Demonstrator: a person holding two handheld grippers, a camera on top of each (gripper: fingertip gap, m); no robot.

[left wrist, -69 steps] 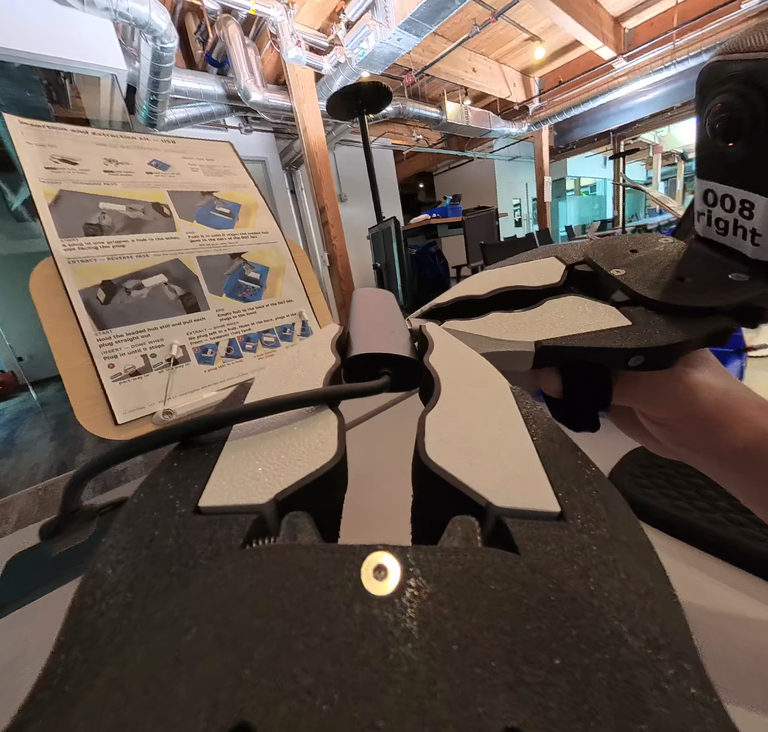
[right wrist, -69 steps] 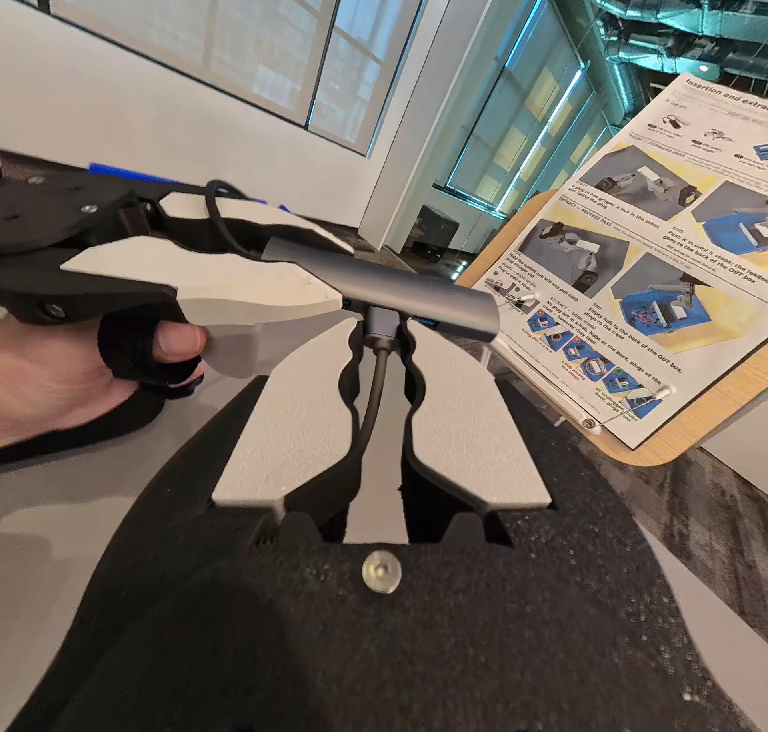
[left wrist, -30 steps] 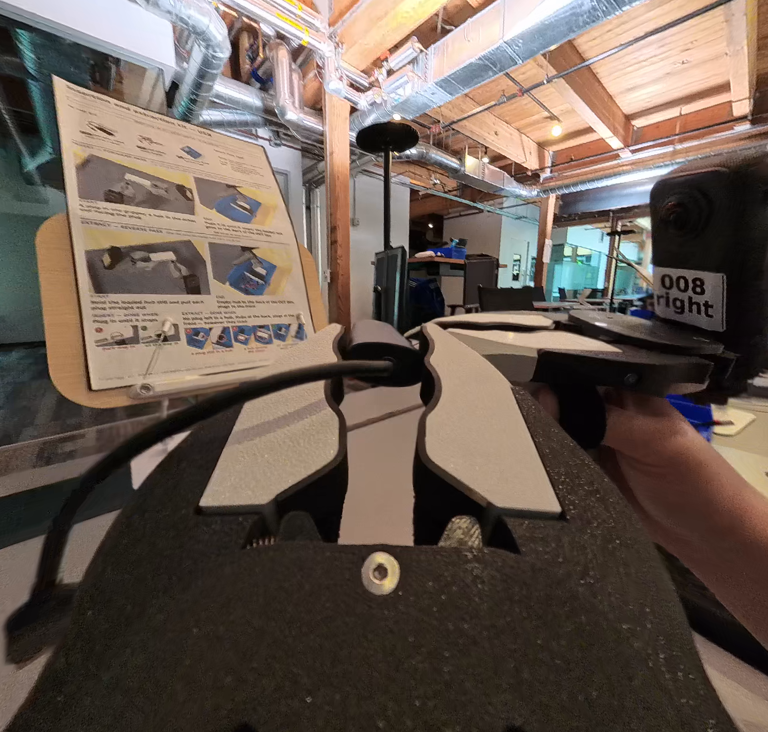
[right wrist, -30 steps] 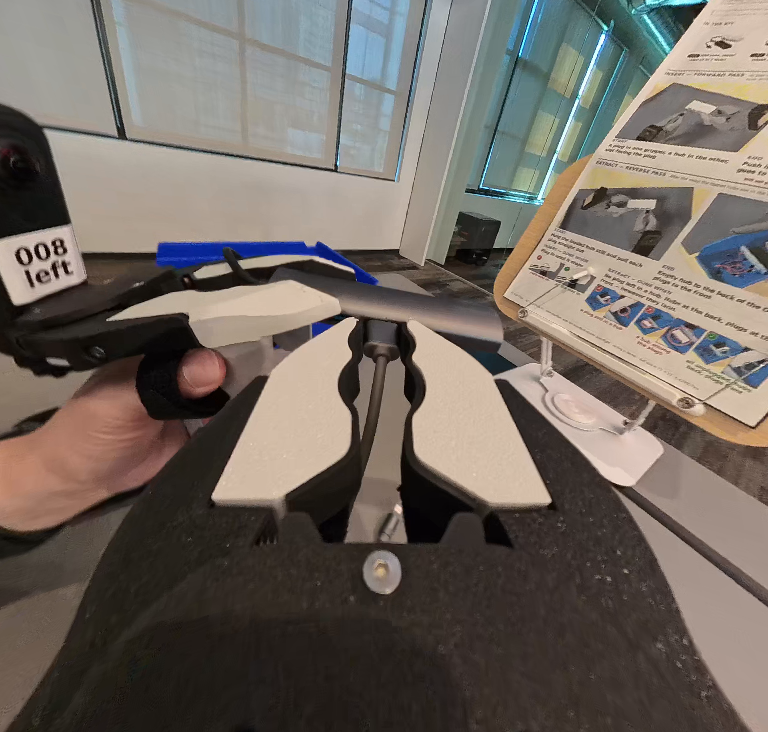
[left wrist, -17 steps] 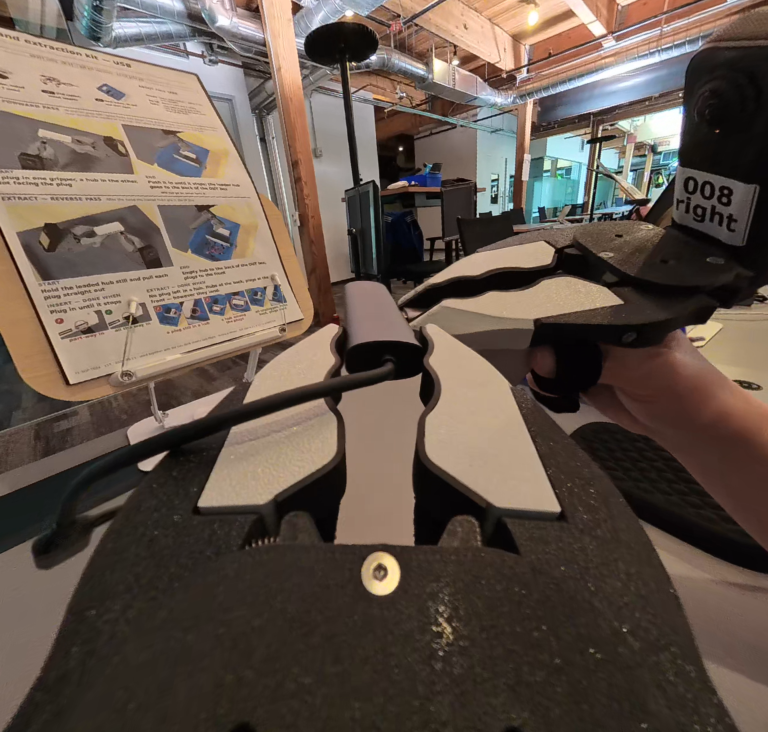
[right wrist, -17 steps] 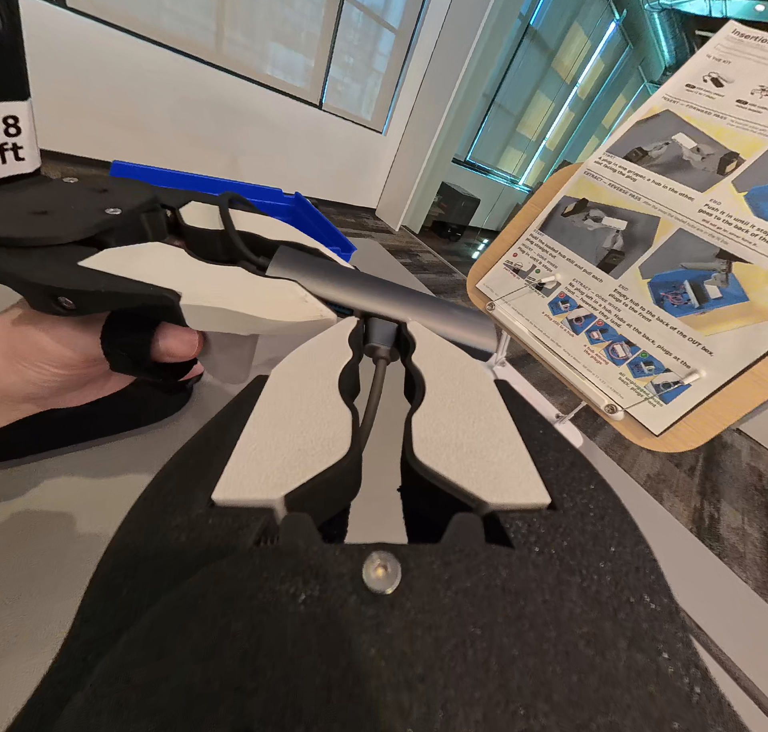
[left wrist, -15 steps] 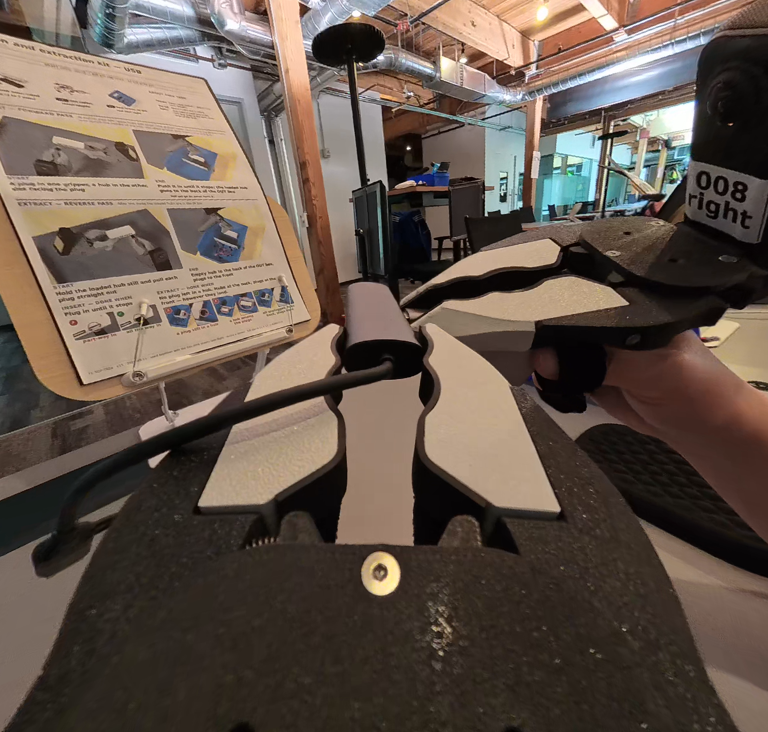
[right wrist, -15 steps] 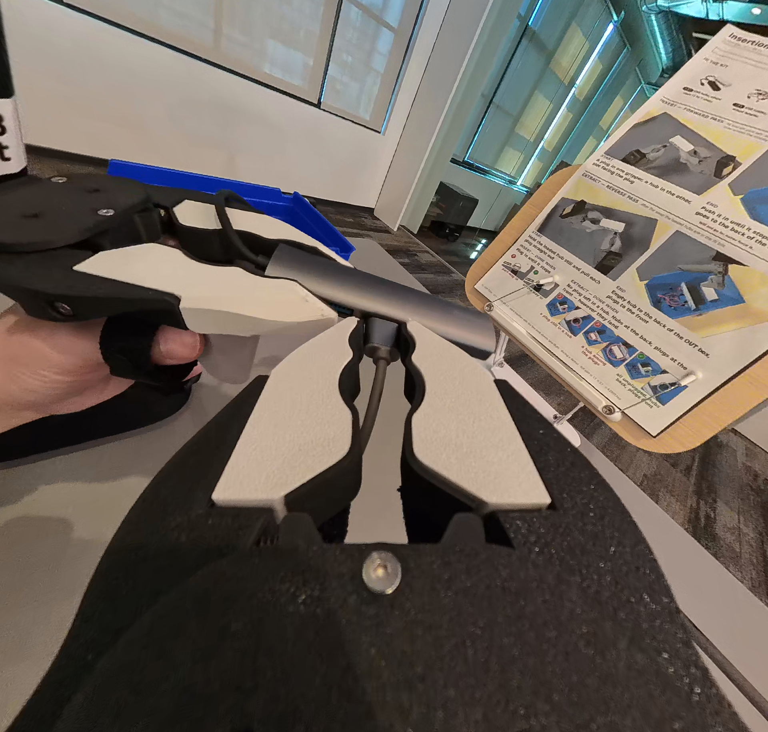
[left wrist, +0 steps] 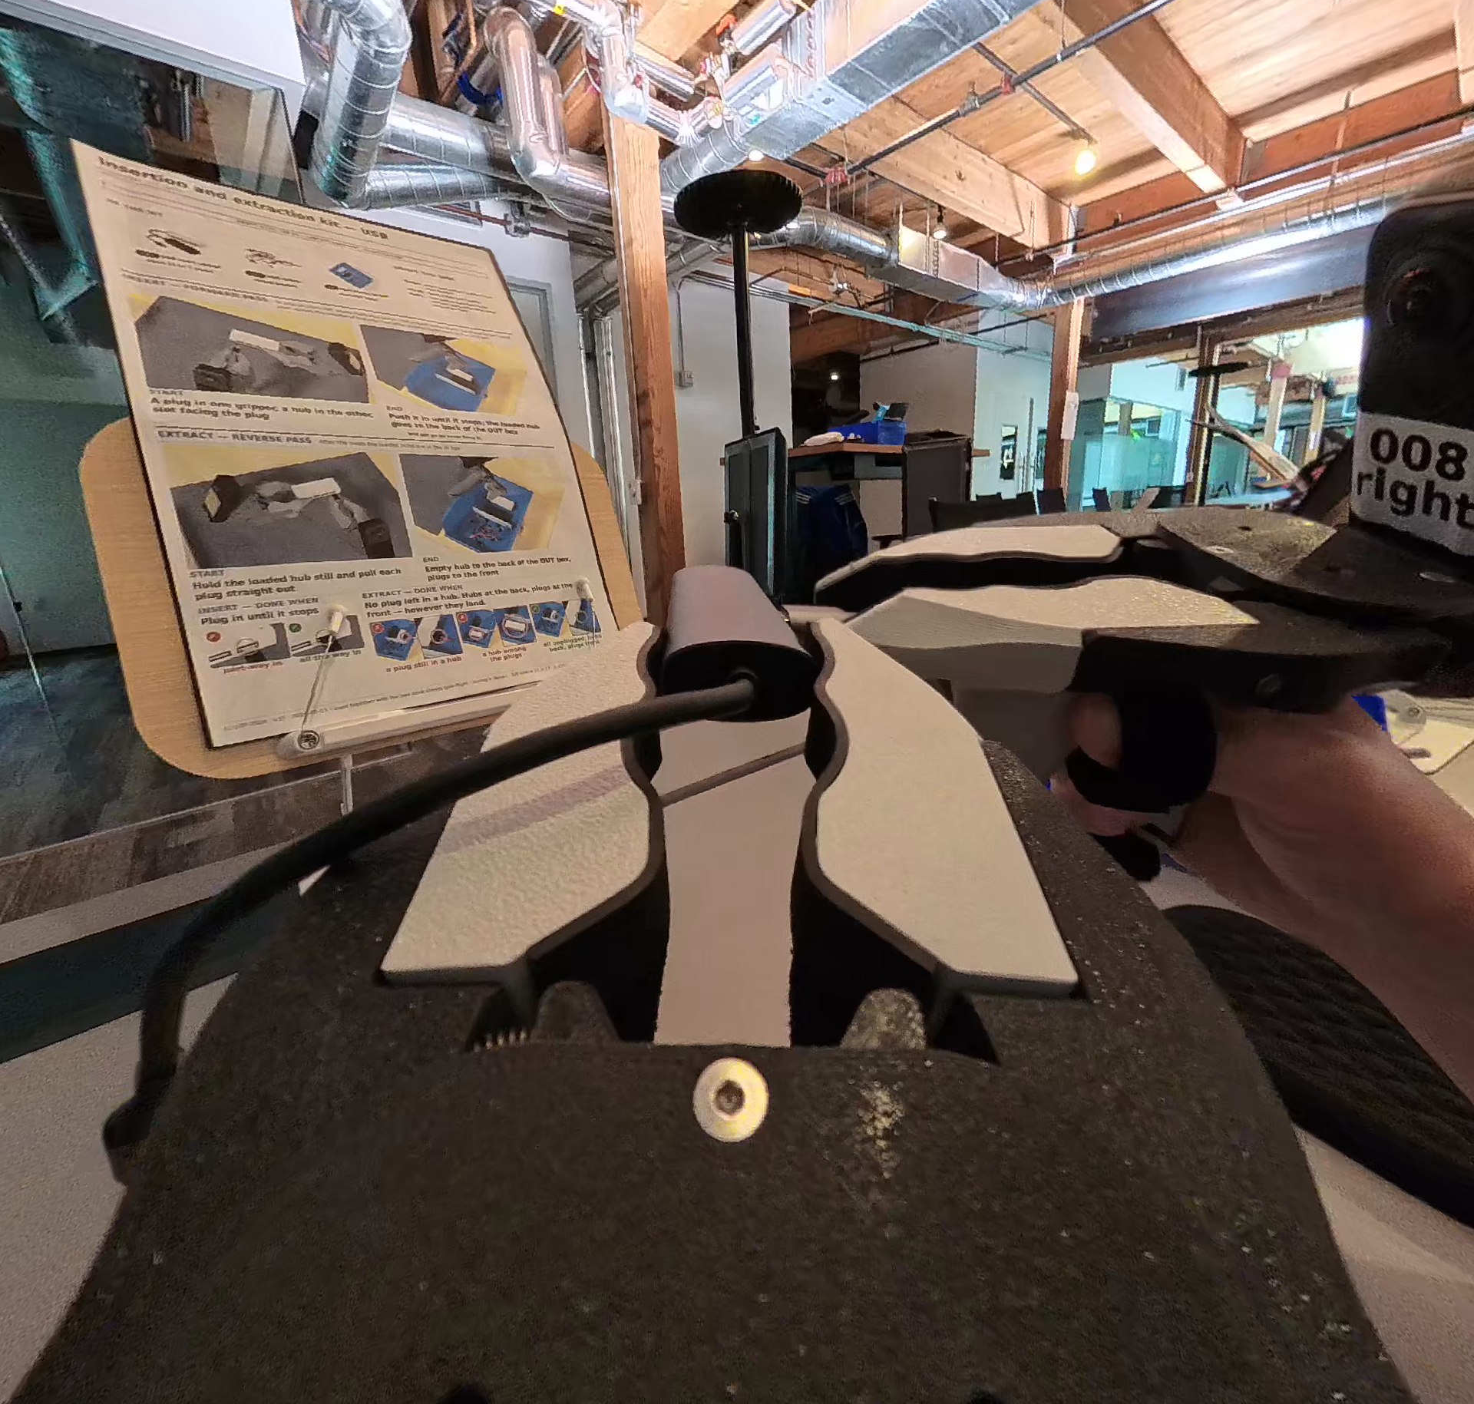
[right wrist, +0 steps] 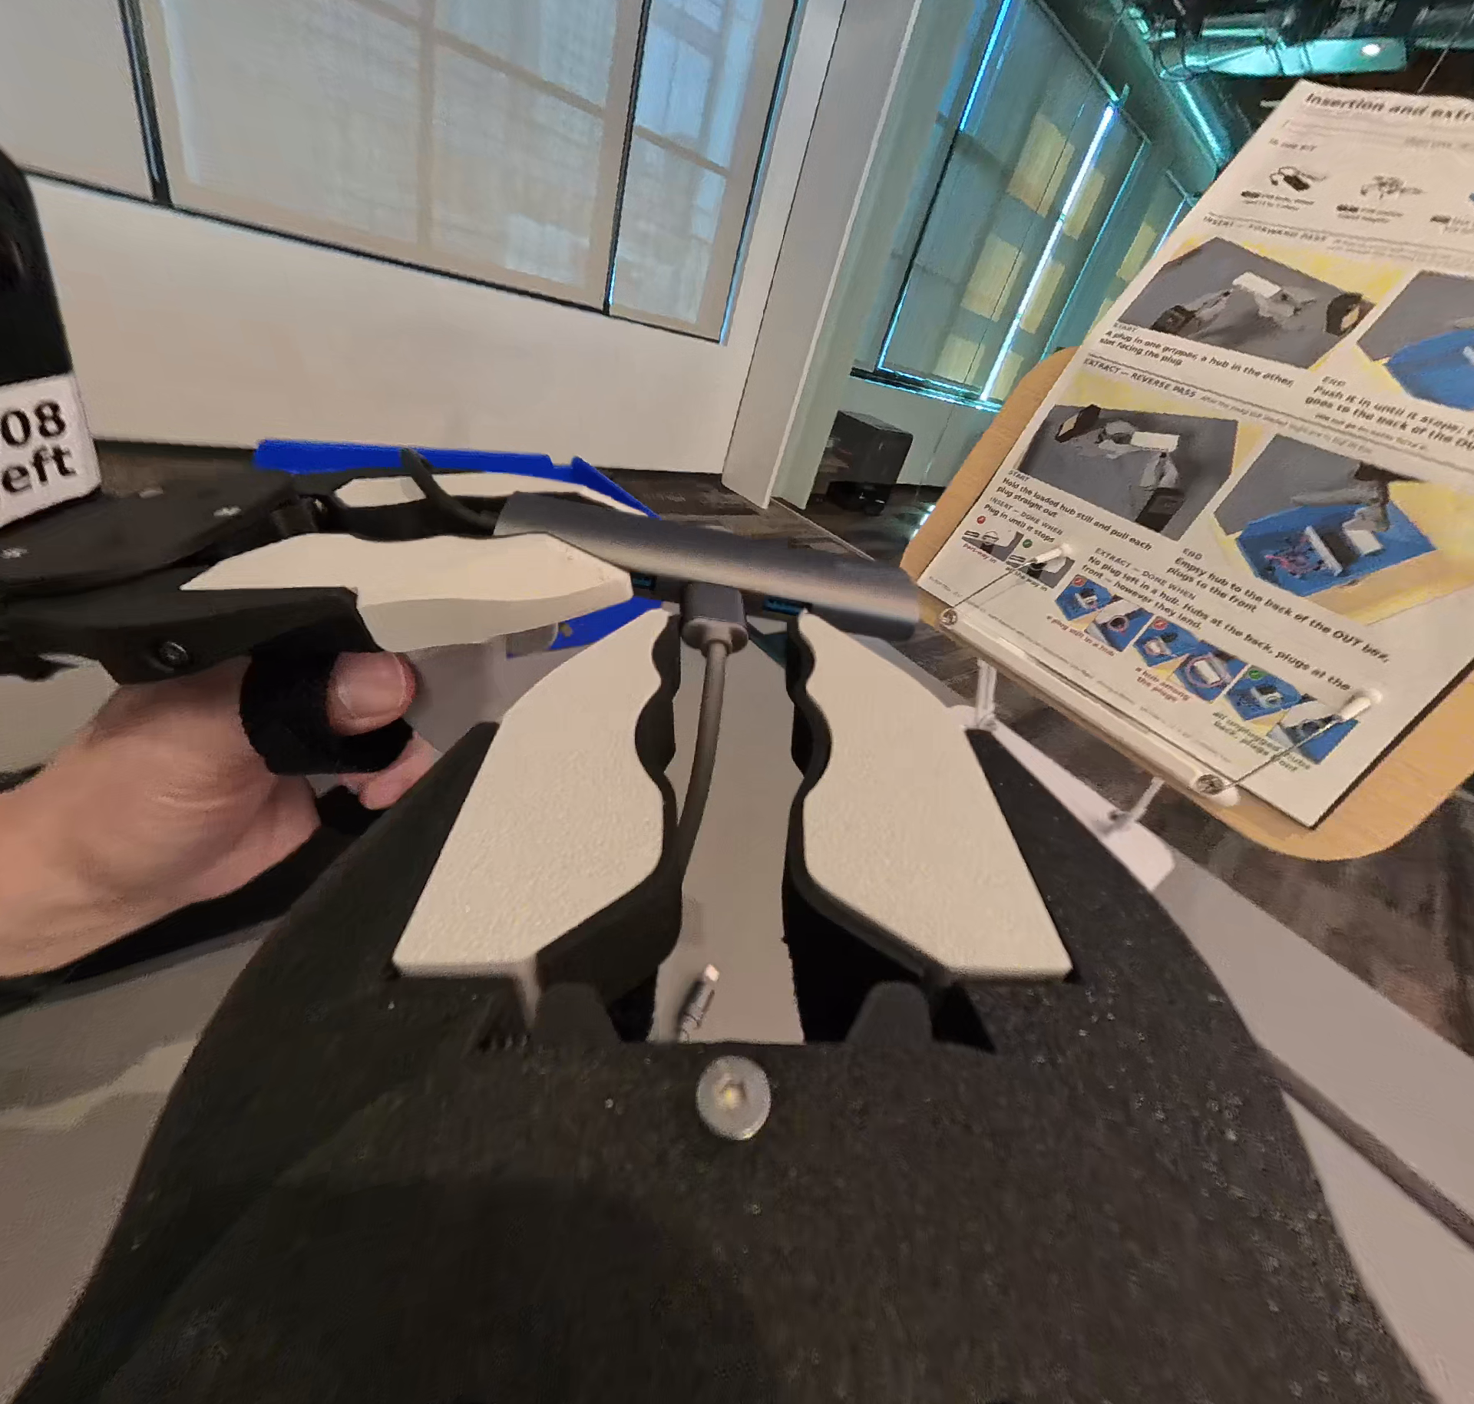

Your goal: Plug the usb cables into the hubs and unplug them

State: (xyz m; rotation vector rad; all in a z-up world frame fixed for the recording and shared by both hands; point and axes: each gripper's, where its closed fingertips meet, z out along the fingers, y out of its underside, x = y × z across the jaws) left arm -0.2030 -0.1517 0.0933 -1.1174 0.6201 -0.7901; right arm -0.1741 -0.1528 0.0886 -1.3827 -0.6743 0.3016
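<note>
A grey USB hub [left wrist: 730, 624] is held end-on in my left gripper [left wrist: 730, 640], which is shut on it; the hub's black cable [left wrist: 415, 791] arcs off to the left. In the right wrist view the hub [right wrist: 718, 560] lies across the frame. My right gripper [right wrist: 722, 624] is shut on a grey USB plug [right wrist: 712, 612], whose tip sits against the hub's side between blue ports. Its cable [right wrist: 702, 736] runs back between the fingers. The right gripper [left wrist: 837, 600] comes in from the right in the left view; the left gripper [right wrist: 590, 536] comes in from the left in the right view.
An instruction sheet on a wooden board stand [left wrist: 343, 448] stands just behind the hub, also in the right wrist view [right wrist: 1244, 488]. A blue bin [right wrist: 447, 460] sits behind the left gripper. A black mat [left wrist: 1316, 1031] lies on the grey table [right wrist: 1356, 991].
Both grippers have tilted and swung together while holding hub and plug, so the background has shifted. The plug stays at the hub's side and both grips are unchanged.
</note>
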